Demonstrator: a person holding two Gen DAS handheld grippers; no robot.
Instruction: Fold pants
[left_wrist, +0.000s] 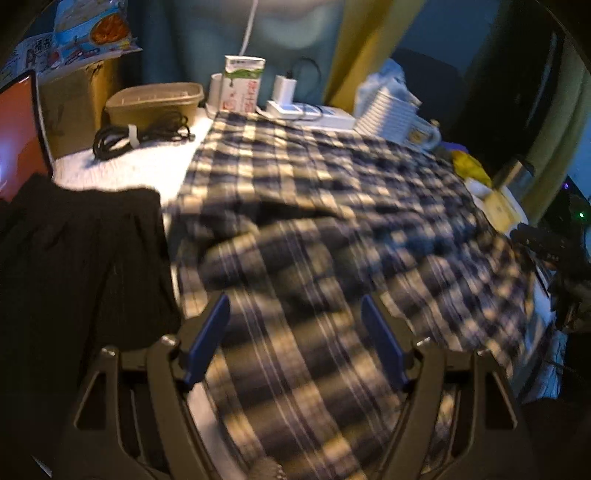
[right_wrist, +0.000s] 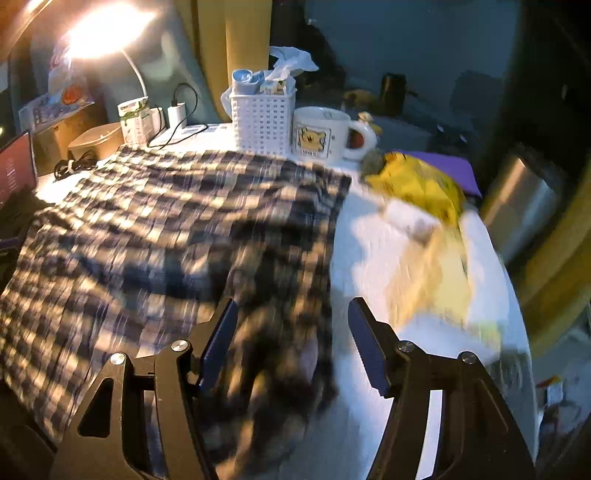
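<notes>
The plaid pants (left_wrist: 314, 192) lay spread across the white table (left_wrist: 147, 162), one part doubled over the rest near the front edge, presumably a first fold. The left gripper (left_wrist: 295, 339) hung above that folded part, jaws released, nothing gripped. The right gripper (right_wrist: 291, 339) stood over the pants' right edge, jaws likewise released and empty. A mug (right_wrist: 325, 133) and basket (right_wrist: 262, 122) crowded the far edge, limiting room.
</notes>
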